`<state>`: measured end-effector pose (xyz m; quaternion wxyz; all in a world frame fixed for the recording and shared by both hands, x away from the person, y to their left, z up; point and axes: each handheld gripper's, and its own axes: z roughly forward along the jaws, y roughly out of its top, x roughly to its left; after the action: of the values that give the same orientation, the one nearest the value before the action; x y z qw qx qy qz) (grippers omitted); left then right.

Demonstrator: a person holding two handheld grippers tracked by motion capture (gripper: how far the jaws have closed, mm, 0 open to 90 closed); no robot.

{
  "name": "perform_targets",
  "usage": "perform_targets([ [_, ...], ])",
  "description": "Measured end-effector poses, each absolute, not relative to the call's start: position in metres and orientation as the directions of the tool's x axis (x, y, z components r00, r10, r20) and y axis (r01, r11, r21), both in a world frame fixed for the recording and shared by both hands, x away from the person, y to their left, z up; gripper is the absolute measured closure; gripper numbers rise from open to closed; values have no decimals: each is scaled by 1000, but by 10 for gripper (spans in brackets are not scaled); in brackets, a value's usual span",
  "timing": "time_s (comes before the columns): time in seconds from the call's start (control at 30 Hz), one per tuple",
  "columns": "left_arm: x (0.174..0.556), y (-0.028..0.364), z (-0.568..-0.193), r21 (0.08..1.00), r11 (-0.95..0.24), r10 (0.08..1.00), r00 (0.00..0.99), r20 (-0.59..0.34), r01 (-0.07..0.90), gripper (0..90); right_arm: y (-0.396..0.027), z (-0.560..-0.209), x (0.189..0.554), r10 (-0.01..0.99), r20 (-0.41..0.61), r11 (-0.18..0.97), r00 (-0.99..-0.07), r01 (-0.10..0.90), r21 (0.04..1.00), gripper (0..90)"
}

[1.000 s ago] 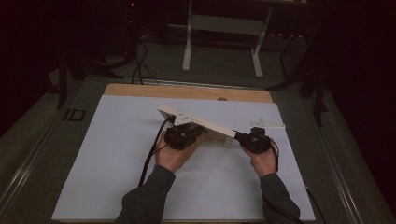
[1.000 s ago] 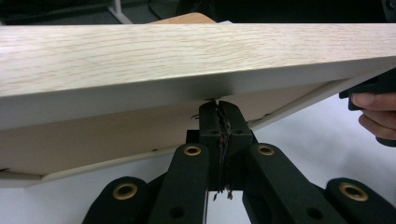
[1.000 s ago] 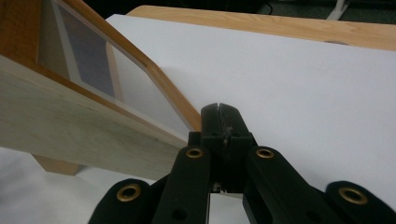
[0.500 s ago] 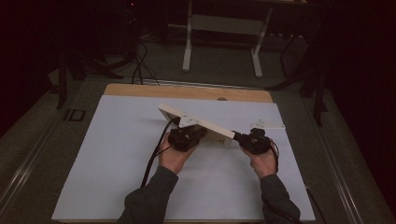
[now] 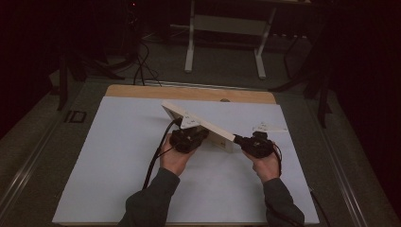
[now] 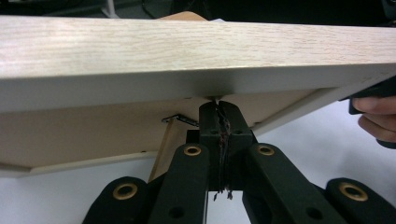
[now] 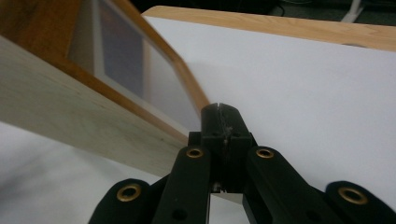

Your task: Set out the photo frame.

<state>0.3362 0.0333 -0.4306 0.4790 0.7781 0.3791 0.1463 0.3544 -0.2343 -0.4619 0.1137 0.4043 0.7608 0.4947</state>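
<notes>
Picture frame [image 5: 198, 124], light wood, one item: held clear of the white sheet [image 5: 108, 161] that covered most of the tabletop, roughly at its middle, lying tilted with one corner toward the far edge and the other end toward the right edge. Left gripper [image 5: 188, 138], black, in the person's left hand [image 5: 175, 158]: sat under the near long side of the frame; in the left gripper view its jaws stood pressed together, tips against the underside of the frame's rim [image 6: 196, 88], and whether any part of the frame lay pinched between them could not be told. Right gripper [image 5: 251, 143], black, in the right hand [image 5: 265, 165]: met the frame's right end; in the right gripper view its jaws were likewise pressed together at the frame's corner [image 7: 187, 100], grip on the wood unclear. Glass pane [image 7: 126, 56] of the frame visible in the right gripper view. Small white piece [image 5: 267, 127] lay on the sheet near the right edge, just beyond the right gripper. Bare wooden strip [image 5: 189, 92] of the table showed along the far edge.
</notes>
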Motion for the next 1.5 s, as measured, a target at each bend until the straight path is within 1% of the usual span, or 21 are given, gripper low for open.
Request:
perform_targets([
  [0.2, 338, 36, -430, 855, -250, 729, 669, -142, 454, 898, -231, -459, 351, 714, 213, 204, -667, 489, 848, 899],
  [0.4, 338, 38, -430, 858, -263, 730, 672, -121, 440, 898, -228, -458, 346, 703, 216, 199, -678, 478, 855, 900],
  [1.0, 344, 45, -430, 852, -262, 715, 684, -144, 454, 899, -217, -451, 336, 668, 195, 230, -719, 448, 864, 900],
  [1.5, 335, 38, -429, 850, -303, 683, 720, -122, 431, 899, -210, -448, 333, 643, 183, 246, -744, 426, 870, 900],
])
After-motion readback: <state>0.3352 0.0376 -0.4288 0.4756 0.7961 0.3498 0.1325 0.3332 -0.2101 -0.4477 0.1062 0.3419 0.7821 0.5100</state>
